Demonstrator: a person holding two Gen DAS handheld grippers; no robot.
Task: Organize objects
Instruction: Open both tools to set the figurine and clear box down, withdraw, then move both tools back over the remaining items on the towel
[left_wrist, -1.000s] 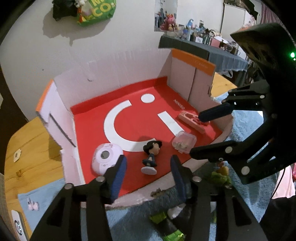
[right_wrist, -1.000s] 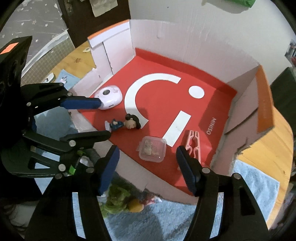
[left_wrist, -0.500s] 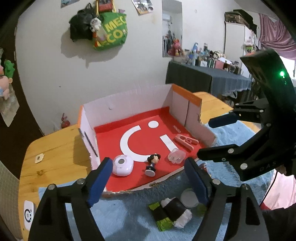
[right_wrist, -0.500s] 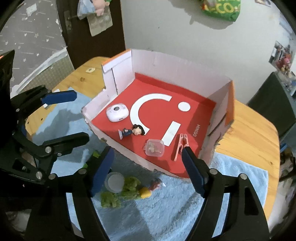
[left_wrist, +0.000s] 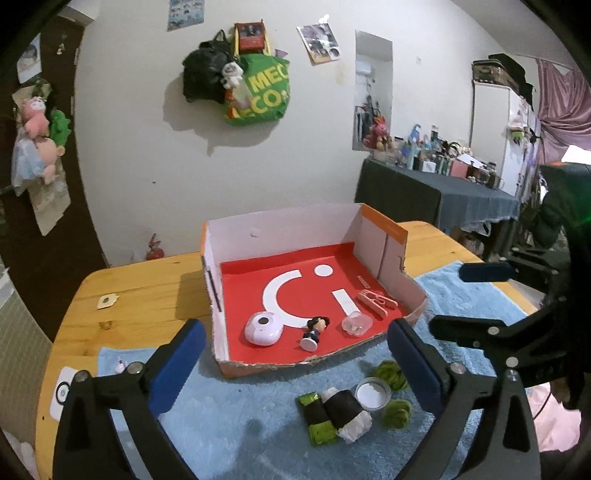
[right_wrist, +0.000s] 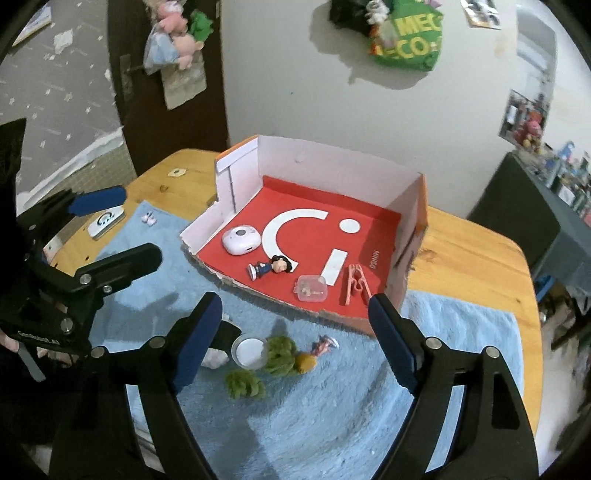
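left hand-held gripper (left_wrist: 293, 363): jaws wide, empty | right hand-held gripper (right_wrist: 295, 341): same (apparently raised)

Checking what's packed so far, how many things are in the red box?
4, in a row near the torn front edge of the box: white case, doll, clear tub, pink peg. None look hidden.

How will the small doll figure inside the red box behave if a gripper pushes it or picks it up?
The doll figure stands upright on a small round base with a big head, so a push would probably tip it. It looks like hard plastic, likely stiff and light. The round head may slip between flat fingers; gripping the body seems safer.
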